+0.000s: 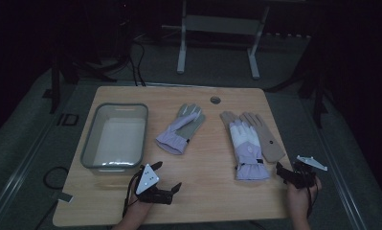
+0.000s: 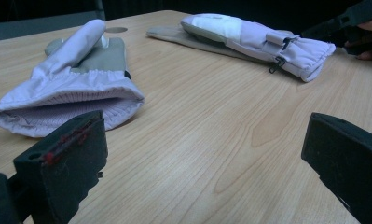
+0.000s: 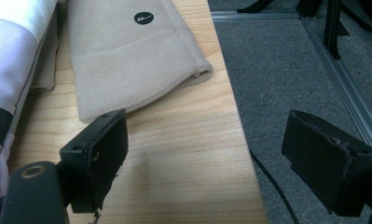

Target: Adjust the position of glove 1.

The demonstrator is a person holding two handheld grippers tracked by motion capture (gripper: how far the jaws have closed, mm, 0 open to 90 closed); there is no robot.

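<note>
Both grippers rest low at the near edge of the table [image 1: 203, 201], each with its jaws spread wide and nothing between them, which suggests a ready pose ahead of picking up the gloves. The left gripper [image 1: 167, 179] points toward the lavender glove [image 1: 180, 128], which lies palm-up near the table's middle with its ribbed cuff gaping toward the jaws, an easy edge to pinch. The right gripper [image 1: 286, 173] sits at the right corner, just beside the cuff of the beige glove [image 1: 265, 136]; the white-and-lavender glove [image 1: 246, 146] lies partly across that beige one, so lifting the lower glove first would likely drag the upper. A clear plastic bin [image 1: 143, 129] stands empty at the left, plausibly the destination, well apart from the overlapping pair. A cable hole [image 1: 215, 100] marks the far edge.
</note>
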